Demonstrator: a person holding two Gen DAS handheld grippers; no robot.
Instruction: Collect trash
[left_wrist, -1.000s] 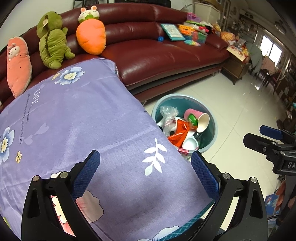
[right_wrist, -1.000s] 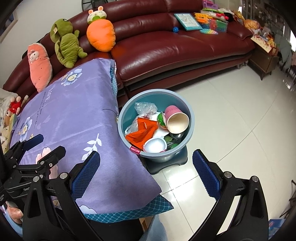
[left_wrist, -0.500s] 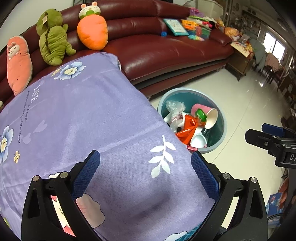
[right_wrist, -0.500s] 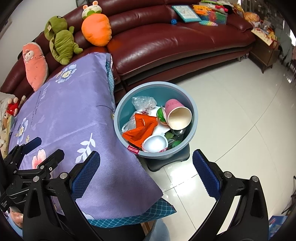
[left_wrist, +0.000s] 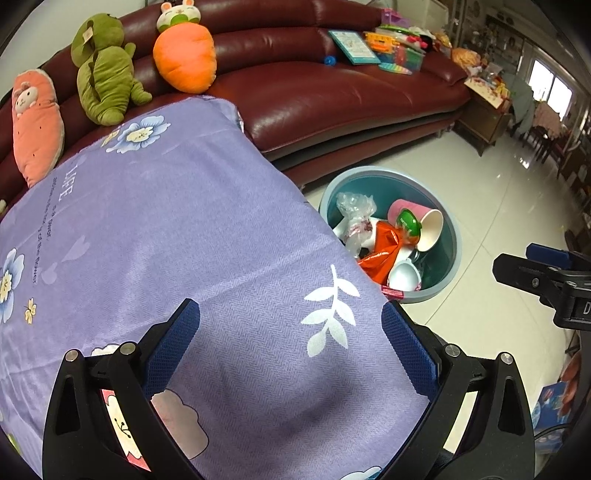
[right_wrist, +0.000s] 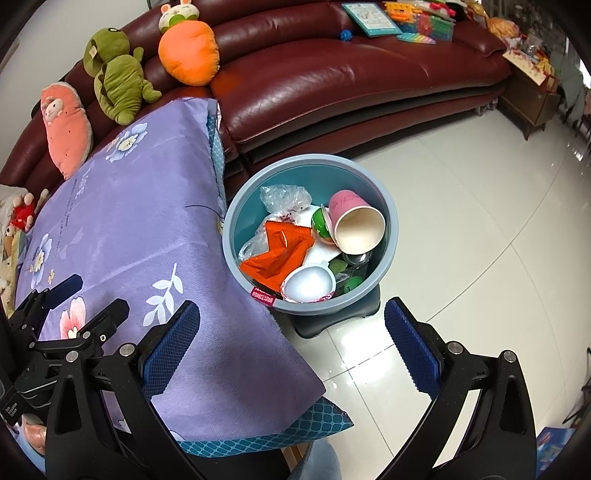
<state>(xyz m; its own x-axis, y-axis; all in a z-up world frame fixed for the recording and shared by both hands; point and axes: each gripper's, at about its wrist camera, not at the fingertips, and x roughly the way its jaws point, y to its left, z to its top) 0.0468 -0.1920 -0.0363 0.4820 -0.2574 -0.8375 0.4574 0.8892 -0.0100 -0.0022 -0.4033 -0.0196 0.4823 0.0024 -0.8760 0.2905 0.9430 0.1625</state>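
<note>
A blue-grey basin (right_wrist: 392, 221) stands on a low black stool on the floor, beside the table's right edge. It holds a pink paper cup (right_wrist: 354, 221), an orange wrapper (right_wrist: 277, 254), a clear plastic bag (right_wrist: 284, 197), a white tub (right_wrist: 310, 282) and a green ball (right_wrist: 320, 223). My right gripper (right_wrist: 291, 314) is open and empty, near the basin's front rim and the table corner. My left gripper (left_wrist: 290, 317) is open and empty above the purple tablecloth (left_wrist: 166, 229). The left wrist view also shows the basin (left_wrist: 455, 240) past the table edge and the right gripper (left_wrist: 511, 260) at the far right.
A dark red leather sofa (right_wrist: 332, 74) runs behind the table and basin, with a carrot plush (right_wrist: 188, 51), a green plush (right_wrist: 114, 81) and a pink plush (right_wrist: 66, 133). Books and toys (right_wrist: 406, 18) lie on its right end. Glossy white tiles (right_wrist: 480, 240) stretch to the right.
Both views drifted slightly, so the basin sits a little further right in the left wrist view. Both grippers stayed open and empty. The trash in the basin has not moved.
</note>
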